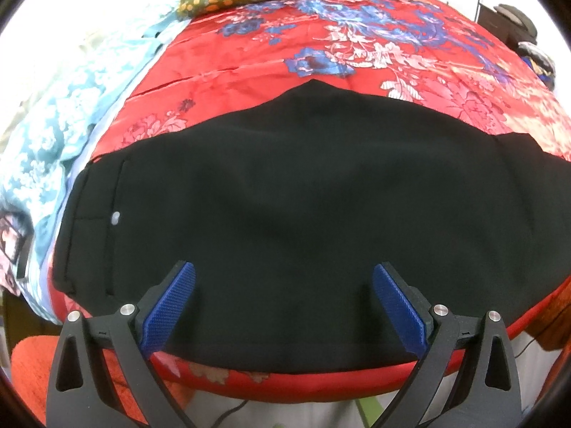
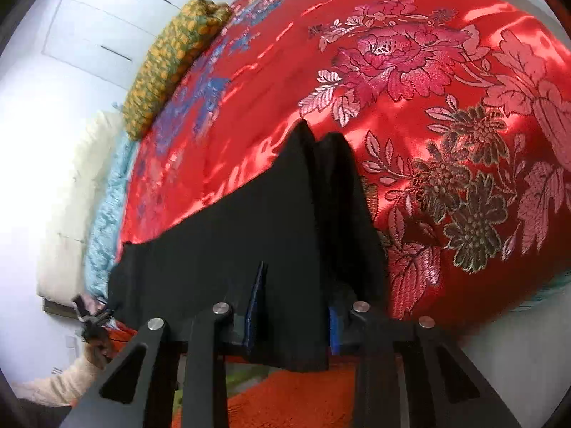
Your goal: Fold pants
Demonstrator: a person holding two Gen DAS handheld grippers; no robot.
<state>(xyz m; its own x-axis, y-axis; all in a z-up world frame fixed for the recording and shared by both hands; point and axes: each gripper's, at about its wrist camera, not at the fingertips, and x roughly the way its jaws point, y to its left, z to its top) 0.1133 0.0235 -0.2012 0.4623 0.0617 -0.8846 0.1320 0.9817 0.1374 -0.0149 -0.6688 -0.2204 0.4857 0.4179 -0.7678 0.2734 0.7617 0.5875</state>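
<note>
The black pants (image 1: 285, 192) lie spread flat on the bed's red flowered cover (image 1: 228, 57), along the cover's near edge. The left gripper (image 1: 283, 306) hangs just above that near edge with its blue pads (image 1: 171, 306) wide apart, released, and the cloth lies beneath the gap, not pinched. At the other end of the pants, the right gripper (image 2: 294, 317) is clenched on a bunched fold of the cloth, which rises between its blue pads (image 2: 333, 331) and hangs over the cover's near edge.

The pants (image 2: 221, 246) look plain and dark, smooth across the middle. A small pale button (image 1: 115, 218) sits near a seam at the end beside the cover's left edge. Two peaked folds stand toward the middle of the cover.
</note>
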